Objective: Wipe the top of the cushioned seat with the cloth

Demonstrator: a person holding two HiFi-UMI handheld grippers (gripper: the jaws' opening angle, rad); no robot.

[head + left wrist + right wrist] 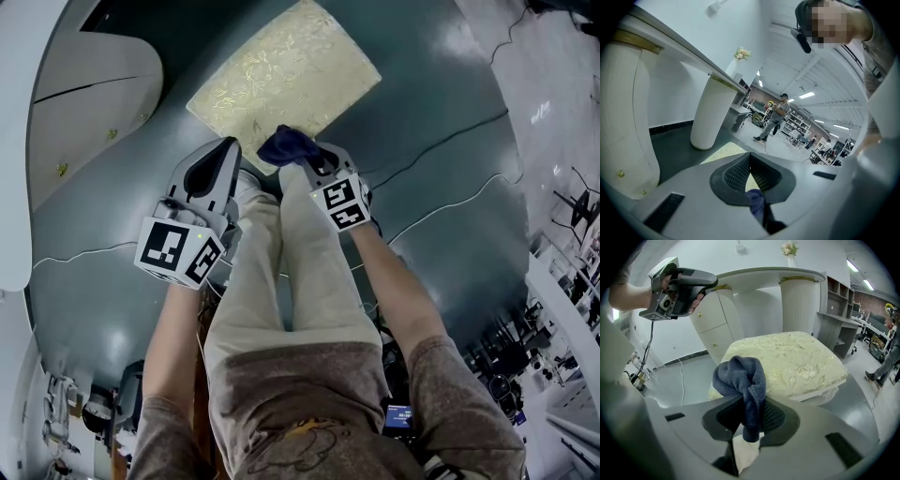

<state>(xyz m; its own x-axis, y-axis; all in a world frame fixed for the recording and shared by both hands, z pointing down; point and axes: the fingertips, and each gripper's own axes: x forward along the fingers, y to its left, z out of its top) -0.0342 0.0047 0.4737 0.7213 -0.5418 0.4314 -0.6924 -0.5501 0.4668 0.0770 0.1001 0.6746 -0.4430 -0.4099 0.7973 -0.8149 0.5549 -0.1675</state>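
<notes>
Head view: the right gripper pinches a bunched dark blue cloth over the near edge of the gold-patterned cushioned seat. I cannot tell from here whether they touch. The left gripper hangs just beside it over the dark floor, carrying nothing. Count: one seat, one cloth, two grippers.

Left gripper view: its ribbed jaws are drawn together at the tips and grip nothing; the cloth shows only through the narrow wedge behind them, and a strip of the seat lies beyond; one white fluted pillar stands behind.

Right gripper view: the jaws are clamped on the cloth's middle, and a thick fold stands above them, short of the seat top, which looks untouched; one pillar and one vase of flowers stand behind it. To wipe well, I judge the fold should be lowered until it presses flat on the cushion; then sweep from edge to edge in overlapping strokes, jaw tips off the fabric, the other gripper held clear.
</notes>
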